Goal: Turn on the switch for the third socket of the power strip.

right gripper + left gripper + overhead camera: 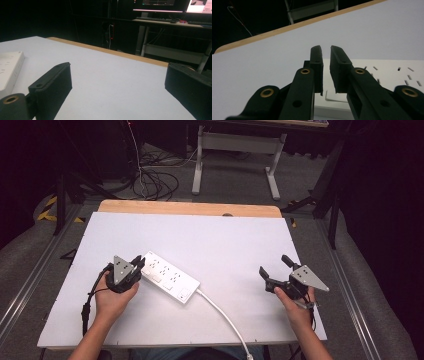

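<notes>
white power strip under the left claw, right claw idle

white plastic power strip (170,276) lies slantwise on the desk (225,240), left of centre, its cord (222,315) running off toward the near edge. the left claw (139,263) sits at the strip's far-left end, jaws nearly pressed together with a thin gap and nothing visibly between them; in the left gripper view they hang just above a flat rocker-like panel (336,97), though whether they touch it i cannot tell. the step looks like pressing or steadying that end, so a straight downward push, centred on the panel, would keep the strip from skating. farther right, well apart, the right claw (274,266) rests spread wide and empty, free to brace the strip's other end.
</notes>
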The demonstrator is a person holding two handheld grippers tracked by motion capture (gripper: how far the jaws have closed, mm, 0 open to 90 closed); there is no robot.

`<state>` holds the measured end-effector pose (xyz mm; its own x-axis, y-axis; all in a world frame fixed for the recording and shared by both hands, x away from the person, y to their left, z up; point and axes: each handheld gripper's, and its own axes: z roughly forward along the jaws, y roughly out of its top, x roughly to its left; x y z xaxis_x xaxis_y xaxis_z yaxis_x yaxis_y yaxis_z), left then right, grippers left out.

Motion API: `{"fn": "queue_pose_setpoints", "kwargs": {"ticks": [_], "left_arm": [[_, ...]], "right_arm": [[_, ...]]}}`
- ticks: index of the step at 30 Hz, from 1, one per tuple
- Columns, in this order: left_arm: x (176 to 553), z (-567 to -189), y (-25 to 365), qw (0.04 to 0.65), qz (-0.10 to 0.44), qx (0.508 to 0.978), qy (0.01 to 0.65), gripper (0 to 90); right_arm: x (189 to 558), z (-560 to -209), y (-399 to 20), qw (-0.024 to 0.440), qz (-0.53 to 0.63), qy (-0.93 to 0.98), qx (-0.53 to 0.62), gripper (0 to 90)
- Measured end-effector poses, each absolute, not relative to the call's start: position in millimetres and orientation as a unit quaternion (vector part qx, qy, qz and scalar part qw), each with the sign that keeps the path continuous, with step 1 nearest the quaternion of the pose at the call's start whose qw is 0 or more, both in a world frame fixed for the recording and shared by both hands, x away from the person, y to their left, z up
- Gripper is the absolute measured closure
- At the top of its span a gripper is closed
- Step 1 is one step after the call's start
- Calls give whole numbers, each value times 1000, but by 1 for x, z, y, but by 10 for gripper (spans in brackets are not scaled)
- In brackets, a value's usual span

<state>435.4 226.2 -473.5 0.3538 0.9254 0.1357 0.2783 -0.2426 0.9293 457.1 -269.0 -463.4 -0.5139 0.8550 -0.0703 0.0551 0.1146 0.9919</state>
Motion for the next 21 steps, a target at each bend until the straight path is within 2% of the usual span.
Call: {"fn": "queue_pose_setpoints", "kwargs": {"ticks": [9, 15, 21], "left_arm": [[432, -468, 234, 459, 369, 679, 439, 784], [431, -467, 236, 465, 372, 675, 436, 723], [431, -466, 237, 467, 375, 672, 436, 723]], "right_arm": [[457, -463, -269, 351, 569, 659, 346, 76], [457, -463, -269, 351, 569, 658, 346, 76], [457, -463, -269, 350, 570, 658, 346, 76]]}}
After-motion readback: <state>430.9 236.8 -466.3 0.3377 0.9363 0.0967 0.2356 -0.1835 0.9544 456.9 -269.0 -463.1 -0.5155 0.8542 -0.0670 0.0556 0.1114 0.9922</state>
